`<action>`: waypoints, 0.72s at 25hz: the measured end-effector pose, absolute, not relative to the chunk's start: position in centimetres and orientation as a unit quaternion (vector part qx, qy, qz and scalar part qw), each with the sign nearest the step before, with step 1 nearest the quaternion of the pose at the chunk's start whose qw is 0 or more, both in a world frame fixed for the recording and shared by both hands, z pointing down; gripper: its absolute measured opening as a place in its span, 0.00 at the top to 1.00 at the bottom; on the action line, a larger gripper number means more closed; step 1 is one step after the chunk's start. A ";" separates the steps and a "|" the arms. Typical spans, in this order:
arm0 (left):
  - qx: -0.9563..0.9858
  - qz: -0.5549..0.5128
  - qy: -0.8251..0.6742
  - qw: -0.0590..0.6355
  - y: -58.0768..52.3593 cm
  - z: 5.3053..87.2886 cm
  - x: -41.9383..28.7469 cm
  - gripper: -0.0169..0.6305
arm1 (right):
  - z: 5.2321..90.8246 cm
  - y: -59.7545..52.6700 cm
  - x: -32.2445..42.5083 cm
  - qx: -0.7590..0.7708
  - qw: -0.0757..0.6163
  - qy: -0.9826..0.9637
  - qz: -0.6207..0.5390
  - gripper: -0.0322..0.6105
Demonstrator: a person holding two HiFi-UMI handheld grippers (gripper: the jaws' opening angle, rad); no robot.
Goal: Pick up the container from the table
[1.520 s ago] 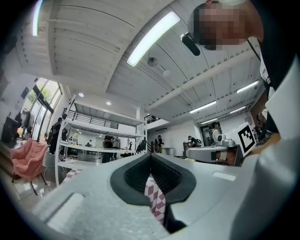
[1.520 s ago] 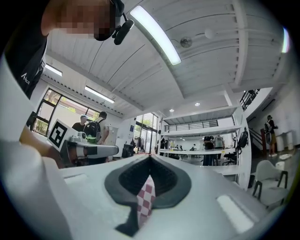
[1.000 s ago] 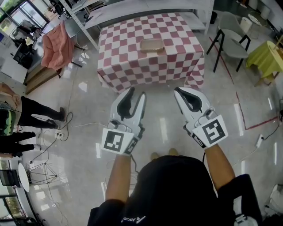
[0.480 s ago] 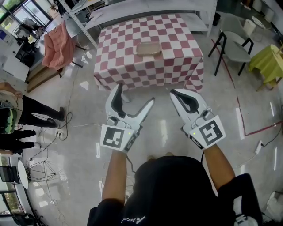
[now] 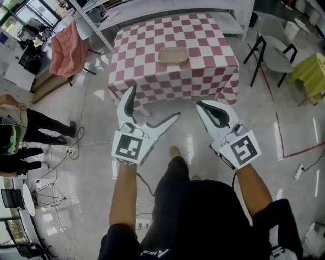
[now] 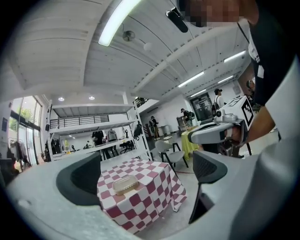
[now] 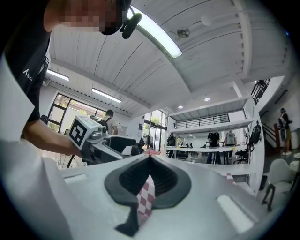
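A shallow clear container (image 5: pixel 173 56) lies on the table with the red-and-white checked cloth (image 5: pixel 203 38), far ahead of both grippers. In the left gripper view the container (image 6: pixel 124 184) shows between the jaws but well beyond them. My left gripper (image 5: pixel 156 101) is over the floor short of the table, its jaws opening wide with nothing between them. My right gripper (image 5: pixel 199 103) is level with it on the right, shut and empty. In the right gripper view the pads (image 7: pixel 164 180) meet, and only a sliver of checked cloth (image 7: pixel 146 197) shows below them.
A grey chair (image 5: pixel 271 51) and a yellow-green covered table (image 5: pixel 311 68) stand right of the table. A pink cloth (image 5: pixel 66 46) hangs at the left, with white shelving (image 5: pixel 152 7) behind. People (image 5: pixel 23 134) stand at the far left. Cables (image 5: pixel 76 144) lie on the glossy floor.
The left gripper's jaws have gone from nearly closed to wide open. Both grippers have moved forward toward the table, and the person has stepped forward.
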State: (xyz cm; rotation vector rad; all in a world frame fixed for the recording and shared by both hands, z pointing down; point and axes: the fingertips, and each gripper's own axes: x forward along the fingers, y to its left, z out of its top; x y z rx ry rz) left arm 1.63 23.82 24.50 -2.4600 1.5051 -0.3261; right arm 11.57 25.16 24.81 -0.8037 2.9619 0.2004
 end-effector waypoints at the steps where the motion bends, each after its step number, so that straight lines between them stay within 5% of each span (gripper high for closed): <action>1: -0.844 -0.120 0.509 0.120 23.0 24.8 1.3 0.05 | 25.1 24.6 11.4 -0.263 0.031 0.962 0.066 0.95; 18: -0.894 -0.247 0.359 0.106 2.0 32.7 -7.0 0.05 | 28.6 5.9 1.7 -0.304 -0.019 0.951 0.059 0.95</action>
